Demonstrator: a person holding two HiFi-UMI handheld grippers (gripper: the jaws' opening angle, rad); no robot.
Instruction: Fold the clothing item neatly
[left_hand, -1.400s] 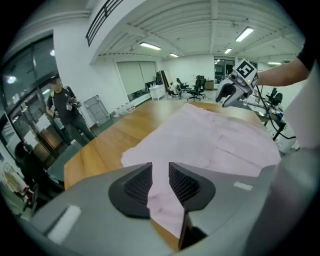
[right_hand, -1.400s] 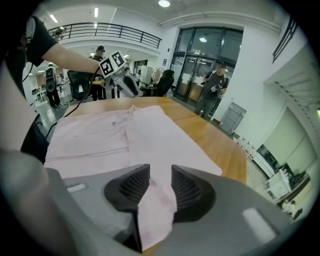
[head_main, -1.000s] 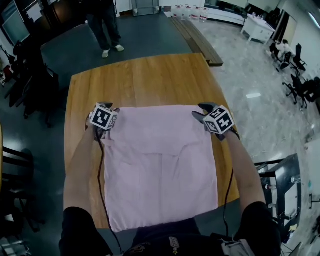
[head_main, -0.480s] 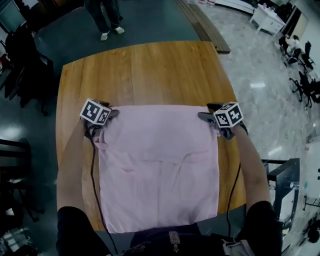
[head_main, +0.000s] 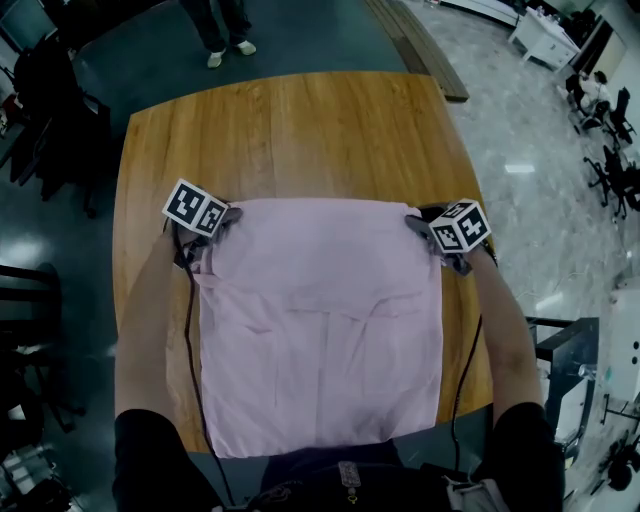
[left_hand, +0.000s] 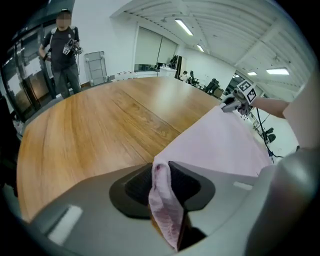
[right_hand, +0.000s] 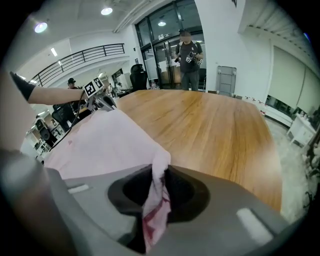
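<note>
Corners caught: left hand-held gripper (head_main: 222, 224) and right hand-held gripper (head_main: 418, 226) just closed onto the far edge of the shirt (head_main: 320, 320). Next, likely, lift both evenly toward the near hem.

Head view looks steeply down — gripper views skim the shared table (head_main: 300, 130).

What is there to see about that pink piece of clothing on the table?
The pink garment looks like thin, soft fabric, spread as a rough rectangle with light creases and a layered flap across its middle. It lies flat on the wooden table, reaching about to the near edge. Its two far corners are pinched, one in the left hand-held gripper and one in the right hand-held gripper, whose jaws have just been closing on the cloth.
</note>
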